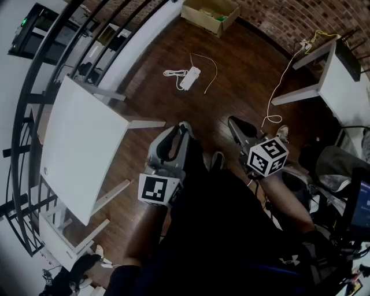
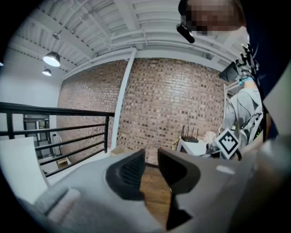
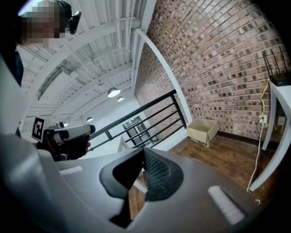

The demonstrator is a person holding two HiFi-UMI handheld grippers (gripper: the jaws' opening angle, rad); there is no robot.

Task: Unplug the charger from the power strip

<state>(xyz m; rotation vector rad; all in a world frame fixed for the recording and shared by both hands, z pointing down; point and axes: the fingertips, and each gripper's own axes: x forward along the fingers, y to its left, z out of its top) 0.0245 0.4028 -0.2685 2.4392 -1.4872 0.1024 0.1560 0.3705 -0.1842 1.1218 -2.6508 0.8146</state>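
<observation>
Standing back from the job, we've got both tools up in front of us & nothing in either. Left tool (image 1: 182, 130): jaws a little apart, only bare floor (image 1: 243, 69) showing thru the gap. Right tool (image 1: 234, 122): jaws pressed together, empty.

The power strip (image 1: 190, 77) lies on the floor, straight ahead & well apart from both tools. Its long axis runs roughly away from us, far end tilted a bit to the right. It sits nearly in line w/ the left tool, so we judge the left hand the nearer one; the right tool is off to one side of it.

The charger is too small to make out from here. It's prob. at the strip's far end, where a thin white cable (image 1: 213, 69) arcs off to the right.

Count: 1 power strip, 1 coiled cord (image 1: 171, 73) just beside it on the left, 1 thin white cable, 2 tools, 2 white surfaces (left surface (image 1: 81, 144), right surface (image 1: 347, 87)), 1 cardboard box (image 1: 211, 10) by the brick wall (image 1: 277, 17)
</observation>
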